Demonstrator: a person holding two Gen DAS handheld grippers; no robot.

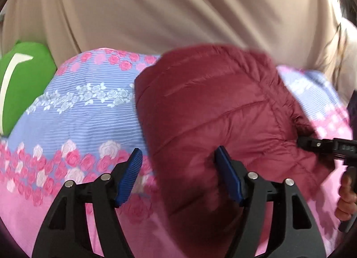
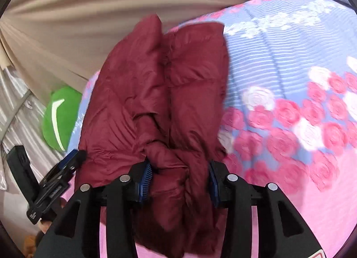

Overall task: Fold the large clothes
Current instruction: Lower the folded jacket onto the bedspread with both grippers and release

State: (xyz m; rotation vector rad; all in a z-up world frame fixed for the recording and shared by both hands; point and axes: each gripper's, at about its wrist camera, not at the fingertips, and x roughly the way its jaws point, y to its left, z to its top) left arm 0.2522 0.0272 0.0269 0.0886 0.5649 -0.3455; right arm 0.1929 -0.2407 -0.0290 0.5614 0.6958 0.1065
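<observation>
maroon puffer jacket [image 2: 156, 92] lying folded lengthwise on floral bed cover [image 2: 290, 124]; right gripper [image 2: 178, 179] half-spread, straddling near bunched end; left gripper [image 1: 178, 177] gaping wide, empty; next: regrip, fold near end far.

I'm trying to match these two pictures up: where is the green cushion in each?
Left wrist view: green cushion at the far left edge, beside the floral bedspread.
Right wrist view: green cushion at lower left, left of the maroon puffer jacket.
Shared landmark: the jacket.
</observation>
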